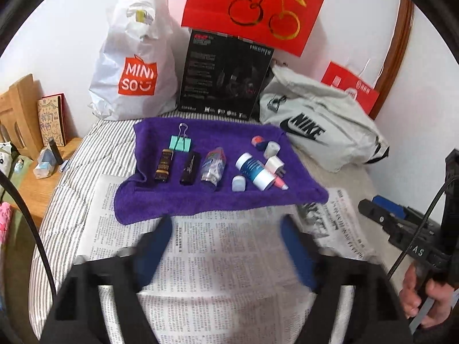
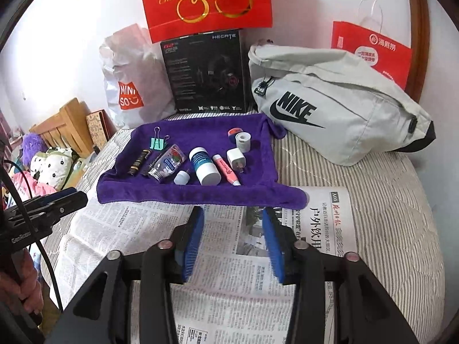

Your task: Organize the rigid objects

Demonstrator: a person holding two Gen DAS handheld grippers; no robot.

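A purple towel (image 1: 200,200) (image 2: 186,195) lies on the bed with several small items on it: a teal binder clip (image 1: 181,142) (image 2: 157,143), two dark tubes (image 1: 163,168) (image 2: 138,161), a clear small bottle (image 1: 213,168) (image 2: 168,163), a white-and-blue bottle (image 1: 255,171) (image 2: 204,166), a white charger plug (image 1: 274,164) (image 2: 235,157) and a pink highlighter (image 2: 226,169). My left gripper (image 1: 226,223) is open and empty over the newspaper, just short of the towel. My right gripper (image 2: 233,215) is open and empty at the towel's near edge.
Newspaper (image 1: 223,258) (image 2: 243,258) covers the striped bedding in front. Behind the towel stand a white MINISO bag (image 1: 134,66), a black headset box (image 1: 223,77), a red gift bag (image 1: 255,8) and a grey Nike bag (image 2: 330,100). A wooden bedside table (image 1: 37,177) is at left.
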